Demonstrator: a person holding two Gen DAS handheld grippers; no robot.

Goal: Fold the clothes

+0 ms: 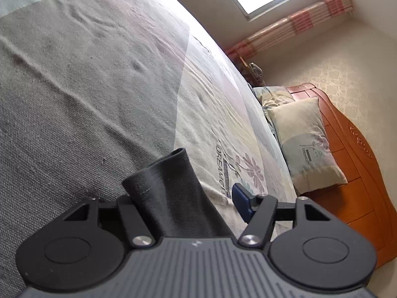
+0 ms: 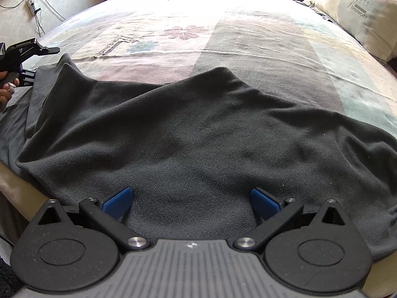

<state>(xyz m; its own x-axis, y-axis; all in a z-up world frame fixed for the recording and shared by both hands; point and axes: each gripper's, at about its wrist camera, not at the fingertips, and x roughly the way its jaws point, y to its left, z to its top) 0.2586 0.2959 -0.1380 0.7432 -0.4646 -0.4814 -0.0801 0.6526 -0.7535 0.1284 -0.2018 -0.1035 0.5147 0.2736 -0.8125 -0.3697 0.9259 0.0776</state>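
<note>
Left wrist: left hand-held gripper tilted, garment between part-spread pads; right hand-held gripper apart.

open bedsheet beyond garment

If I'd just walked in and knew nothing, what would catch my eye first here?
First, the big dark grey garment spread rumpled across the near side of the bed, over a flowered bedspread. Next, the right gripper hovering above it with its blue-padded fingers wide apart. In the left wrist view, a sleeve of that garment stands between the left gripper's fingers, and a pillow leans on the wooden headboard.
</note>
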